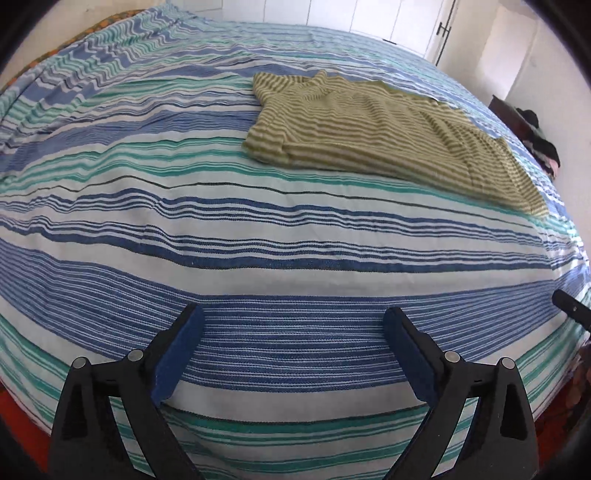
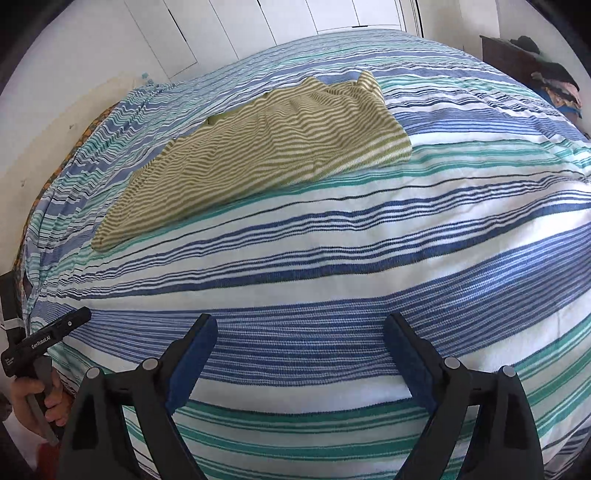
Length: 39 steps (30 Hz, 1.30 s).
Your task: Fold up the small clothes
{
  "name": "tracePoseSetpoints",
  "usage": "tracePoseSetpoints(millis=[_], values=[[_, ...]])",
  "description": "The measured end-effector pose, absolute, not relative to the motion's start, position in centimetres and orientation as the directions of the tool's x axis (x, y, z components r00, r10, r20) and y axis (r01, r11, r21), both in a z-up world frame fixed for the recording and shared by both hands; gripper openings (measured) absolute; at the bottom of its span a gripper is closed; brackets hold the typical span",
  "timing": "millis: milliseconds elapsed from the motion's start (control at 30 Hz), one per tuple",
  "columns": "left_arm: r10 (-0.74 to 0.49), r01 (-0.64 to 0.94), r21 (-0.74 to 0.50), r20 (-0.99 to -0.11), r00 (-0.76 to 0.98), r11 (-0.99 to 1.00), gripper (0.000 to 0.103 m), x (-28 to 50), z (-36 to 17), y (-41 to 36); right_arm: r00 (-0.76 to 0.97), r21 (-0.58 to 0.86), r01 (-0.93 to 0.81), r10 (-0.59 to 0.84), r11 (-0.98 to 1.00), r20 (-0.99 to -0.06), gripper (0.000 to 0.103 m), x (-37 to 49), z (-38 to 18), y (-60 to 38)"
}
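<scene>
A small green-and-cream striped shirt [image 1: 373,125] lies flat on the bed, folded lengthwise, far ahead of both grippers; it also shows in the right wrist view [image 2: 266,147]. My left gripper [image 1: 293,317] is open and empty, low over the near part of the striped bedspread [image 1: 221,229]. My right gripper [image 2: 300,325] is open and empty too, also over the near edge of the bed. The left gripper's body [image 2: 44,339] shows at the far left of the right wrist view, held in a hand.
The bed is covered by a blue, teal and white striped bedspread [image 2: 443,221]. White cupboard doors [image 2: 221,29] stand behind it. A dark stand with piled clothes [image 2: 554,81] is at the far right. A patterned orange mattress edge [image 1: 44,55] shows at the left.
</scene>
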<state>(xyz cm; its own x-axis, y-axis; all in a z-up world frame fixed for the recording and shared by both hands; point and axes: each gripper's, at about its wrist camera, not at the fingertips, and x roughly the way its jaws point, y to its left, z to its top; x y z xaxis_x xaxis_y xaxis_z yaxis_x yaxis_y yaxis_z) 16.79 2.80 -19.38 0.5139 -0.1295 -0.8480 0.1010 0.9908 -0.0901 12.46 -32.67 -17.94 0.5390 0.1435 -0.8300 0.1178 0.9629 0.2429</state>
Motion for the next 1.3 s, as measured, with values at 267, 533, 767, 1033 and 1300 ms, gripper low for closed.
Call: tracePoseSetpoints(millis=[267, 533, 767, 1033, 1300], values=[[-0.124, 0.144, -0.056, -0.848, 0.516, 0.988, 0.102, 16.9, -20.7, 2.2, 0.545, 0.151, 0.111, 0.067, 0.982, -0.836, 0.100, 11.6, -19.0, -31.3], [-0.058, 0.117, 0.006, -0.841, 0.539, 0.993, 0.099, 15.7, -18.1, 1.3, 0.574, 0.227, 0.125, 0.116, 0.966, -0.810, 0.100, 10.1, -18.0, -32.4], [-0.209, 0.441, 0.107, -0.766, 0.609, 0.891, 0.099, 14.9, -12.4, -10.7, 0.701, 0.343, 0.295, 0.042, 0.892, -0.712, 0.100, 8.0, -14.7, -38.7], [-0.321, 0.683, 0.171, -0.784, 0.531, 0.710, 0.091, 20.1, -13.3, -28.8, 0.767, 0.501, 0.409, 0.010, 0.763, -0.642, 0.100, 5.9, -13.6, -46.1], [-0.269, 0.675, 0.170, -0.826, 0.495, 0.718, 0.052, 24.6, -18.1, -38.1, 0.804, 0.594, 0.422, 0.021, 0.685, -0.594, 0.100, 4.9, -12.6, -50.1]])
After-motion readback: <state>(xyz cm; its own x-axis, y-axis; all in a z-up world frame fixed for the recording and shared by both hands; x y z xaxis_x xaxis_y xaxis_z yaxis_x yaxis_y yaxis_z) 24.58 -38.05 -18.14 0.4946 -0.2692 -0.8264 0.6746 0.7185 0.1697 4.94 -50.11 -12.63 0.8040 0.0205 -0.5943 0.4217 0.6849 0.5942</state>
